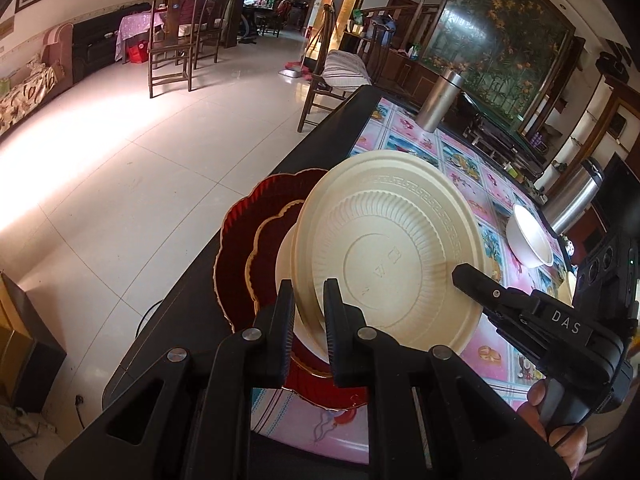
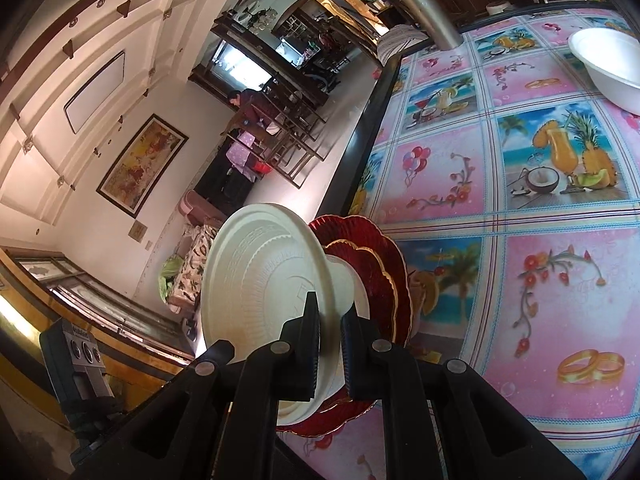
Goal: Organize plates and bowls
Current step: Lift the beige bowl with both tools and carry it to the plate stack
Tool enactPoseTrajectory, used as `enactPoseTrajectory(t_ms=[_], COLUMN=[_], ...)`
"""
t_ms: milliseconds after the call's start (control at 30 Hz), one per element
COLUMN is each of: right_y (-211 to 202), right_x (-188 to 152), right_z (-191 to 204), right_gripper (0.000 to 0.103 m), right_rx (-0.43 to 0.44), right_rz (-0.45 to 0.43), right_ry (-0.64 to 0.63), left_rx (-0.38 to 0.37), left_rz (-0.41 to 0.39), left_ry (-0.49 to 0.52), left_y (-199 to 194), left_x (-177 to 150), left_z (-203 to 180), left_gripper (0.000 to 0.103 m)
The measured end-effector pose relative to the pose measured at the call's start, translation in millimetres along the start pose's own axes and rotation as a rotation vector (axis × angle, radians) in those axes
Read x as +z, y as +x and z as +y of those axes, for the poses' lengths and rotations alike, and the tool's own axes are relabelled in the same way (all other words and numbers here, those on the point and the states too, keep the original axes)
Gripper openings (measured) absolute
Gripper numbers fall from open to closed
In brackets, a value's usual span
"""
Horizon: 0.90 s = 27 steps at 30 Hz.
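Pink fruit-print tablecloth covers the table; tiled floor and dark wooden chairs fill the upper left of the left wrist view.

Cream plate is upside down, its ribbed underside and foot ring facing the left camera. It sits tilted over a cream bowl, which rests on a small red plate nested in a large scalloped red plate near the table's dark edge.

Left gripper: both fingers clamped on the cream plate's near rim, lower centre of frame. Right gripper: fingers likewise clamped on the same plate's rim, lower centre of its own view; in the left wrist view it enters from the lower right. Both grippers thus hold the one plate, at different points on the rim.

Key relation: plate disc stands roughly edge-on to the right fingers, its flat axis leaning away from the stack toward frame left. Being round, it has no long axis. Judgement: next move likely turns or seats it.

A white bowl sits well apart, upper right.
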State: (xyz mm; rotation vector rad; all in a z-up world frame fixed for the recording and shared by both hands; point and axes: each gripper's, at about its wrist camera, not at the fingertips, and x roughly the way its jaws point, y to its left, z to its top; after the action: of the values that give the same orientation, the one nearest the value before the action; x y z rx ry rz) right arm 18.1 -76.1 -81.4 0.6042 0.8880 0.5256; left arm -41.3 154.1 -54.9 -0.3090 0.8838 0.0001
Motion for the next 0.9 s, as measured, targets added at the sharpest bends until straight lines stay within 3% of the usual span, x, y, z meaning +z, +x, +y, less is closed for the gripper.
enactPoseTrajectory(t_ms=[400, 900], right_y=[23.8, 32.1], right_x=[1.5, 2.1], right_z=[-10.1, -10.2], right_gripper=[0.012, 0.014], right_rx=[-0.007, -0.02], right_rz=[0.047, 0.083], right_ry=[0.04, 0.041], left_rx=[-0.029, 0.007], left_rz=[0.037, -0.032], left_ry=[-0.04, -0.077], left_y=[1.4, -25.2], left_x=[1.6, 6.0], left_z=[17.3, 43.6], left_gripper=[0.012, 0.012])
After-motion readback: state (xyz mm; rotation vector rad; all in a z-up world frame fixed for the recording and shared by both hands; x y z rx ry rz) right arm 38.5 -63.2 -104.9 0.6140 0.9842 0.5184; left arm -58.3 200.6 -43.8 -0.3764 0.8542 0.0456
